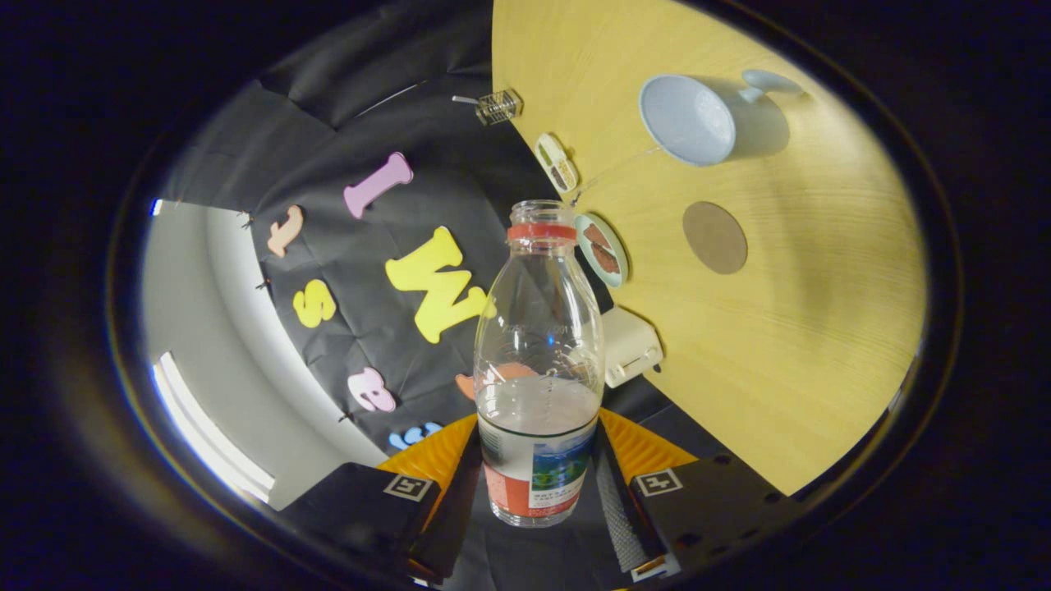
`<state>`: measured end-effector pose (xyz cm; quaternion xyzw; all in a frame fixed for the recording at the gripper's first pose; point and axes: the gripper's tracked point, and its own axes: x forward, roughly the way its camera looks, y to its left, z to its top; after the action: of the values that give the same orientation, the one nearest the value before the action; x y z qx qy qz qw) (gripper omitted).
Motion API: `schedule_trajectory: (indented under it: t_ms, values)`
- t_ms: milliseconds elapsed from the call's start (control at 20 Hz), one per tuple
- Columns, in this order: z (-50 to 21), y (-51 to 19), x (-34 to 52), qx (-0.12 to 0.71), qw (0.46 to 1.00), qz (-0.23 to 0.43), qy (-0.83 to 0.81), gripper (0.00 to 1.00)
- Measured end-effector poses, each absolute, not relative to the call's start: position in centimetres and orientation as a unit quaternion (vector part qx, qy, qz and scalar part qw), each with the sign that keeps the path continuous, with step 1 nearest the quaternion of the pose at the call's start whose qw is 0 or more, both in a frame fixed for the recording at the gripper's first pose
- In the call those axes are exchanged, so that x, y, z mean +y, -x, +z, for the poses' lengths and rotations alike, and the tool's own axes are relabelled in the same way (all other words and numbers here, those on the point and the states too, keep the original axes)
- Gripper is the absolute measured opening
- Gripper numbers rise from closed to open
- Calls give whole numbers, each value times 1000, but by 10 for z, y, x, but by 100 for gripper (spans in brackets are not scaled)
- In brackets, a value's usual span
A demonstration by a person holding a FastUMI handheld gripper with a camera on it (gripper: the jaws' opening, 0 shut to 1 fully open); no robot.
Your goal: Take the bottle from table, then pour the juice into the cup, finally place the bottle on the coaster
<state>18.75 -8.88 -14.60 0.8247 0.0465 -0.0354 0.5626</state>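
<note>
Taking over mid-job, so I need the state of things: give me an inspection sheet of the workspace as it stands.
Surface: yellow wood-grain table, seen rolled sideways.
Job's things: bottle uncapped, partly filled, between the fingers; pale blue cup and round brown coaster on the table beyond it.
Clutter: small round dish, white box, small oval item, clear cube along the table's edge.
Grippers: gripper shut on the bottle's labelled base.
Cables: thin line from the oval item towards the cup.
Surroundings: black cloth wall.
</note>
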Motion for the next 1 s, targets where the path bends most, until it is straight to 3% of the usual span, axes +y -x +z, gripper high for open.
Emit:
schedule_trajectory:
  t_ms: [600, 1000]
  values:
    - [-136, -190, -102, 39, 555, -38, -830, 74]
    - [-137, -192, -100, 44, 590, -33, -805, 74]
